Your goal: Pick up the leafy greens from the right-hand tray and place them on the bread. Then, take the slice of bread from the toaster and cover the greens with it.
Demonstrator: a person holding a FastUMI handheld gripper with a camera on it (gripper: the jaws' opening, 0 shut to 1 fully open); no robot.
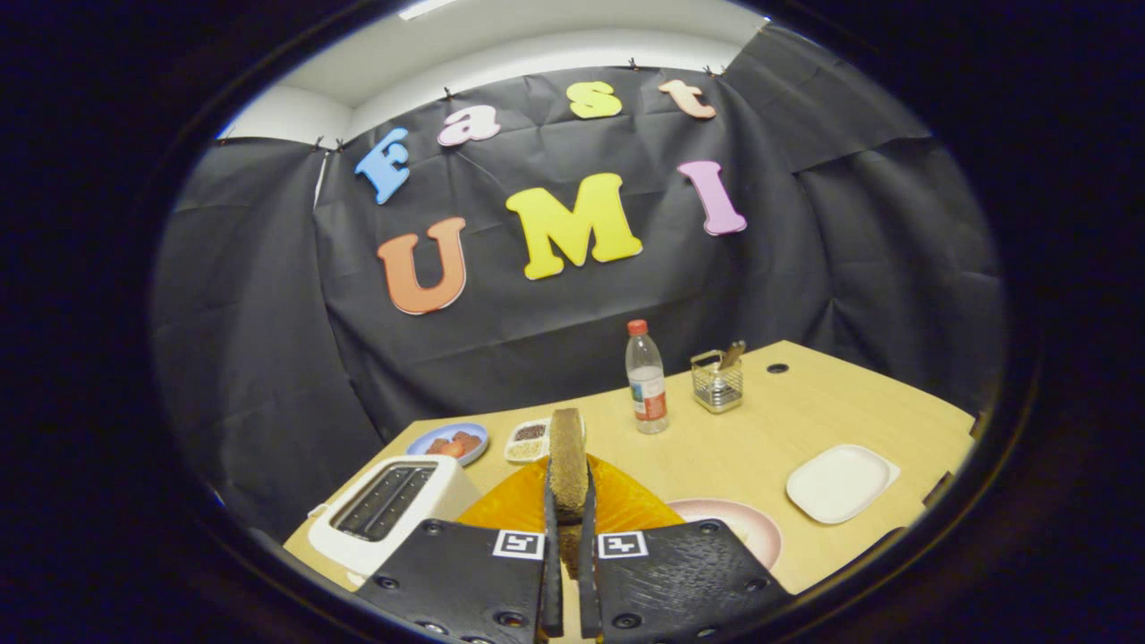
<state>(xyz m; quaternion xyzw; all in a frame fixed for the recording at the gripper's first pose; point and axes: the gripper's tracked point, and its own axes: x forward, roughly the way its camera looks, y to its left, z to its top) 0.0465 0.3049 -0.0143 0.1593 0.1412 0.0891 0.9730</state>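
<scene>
While the gripper (566,528) hangs above the table (787,420), its 2 fingers clamp a slice of bread (567,461) held upright on edge between them. Just left sits the toaster (385,505), its slots looking empty. Beneath the slice lies an orange plate (626,505), with a pinkish plate (747,528) and a white tray (841,483) to the right; whether greens lie under the slice cannot be told. Bread like this is probably light, stiff and crumbly, so a gentle grip across its flat faces suits it.

My jaws pinch the bread (567,452) upright at 12 o'clock; toaster (386,508) at 10, white tray (841,484) at 2.
</scene>
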